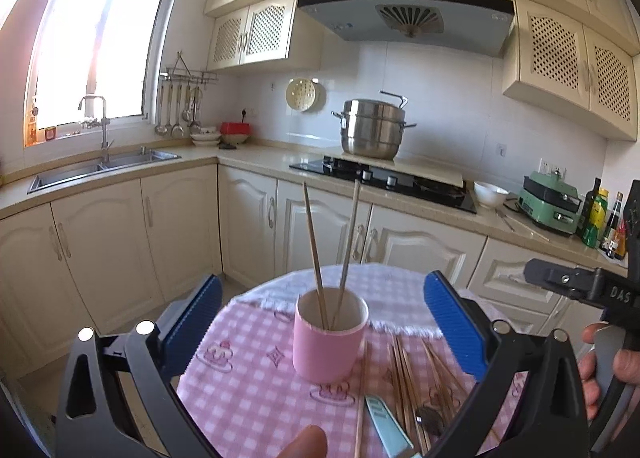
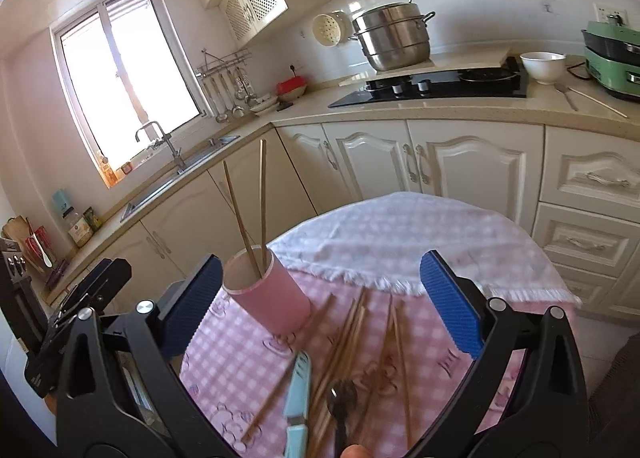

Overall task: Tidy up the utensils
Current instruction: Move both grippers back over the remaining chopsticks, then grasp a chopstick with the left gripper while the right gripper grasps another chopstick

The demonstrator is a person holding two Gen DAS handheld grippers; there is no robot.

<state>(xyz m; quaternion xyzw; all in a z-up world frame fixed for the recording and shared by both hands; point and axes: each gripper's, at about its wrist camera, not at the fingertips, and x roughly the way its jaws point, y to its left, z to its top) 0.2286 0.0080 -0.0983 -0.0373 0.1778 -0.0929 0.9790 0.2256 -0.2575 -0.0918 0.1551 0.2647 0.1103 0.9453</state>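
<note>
A pink cup stands on a round table with a pink checked cloth, holding two wooden chopsticks. My left gripper is open and empty, its blue pads either side of the cup, above the table. Loose chopsticks, a light blue handled utensil and a dark spoon lie right of the cup. In the right wrist view the cup is at left, loose chopsticks, the blue utensil and spoon lie below my open, empty right gripper.
Cream kitchen cabinets and a counter run behind the table, with a sink, a black hob, a steel steamer pot, a white bowl, a green appliance and bottles.
</note>
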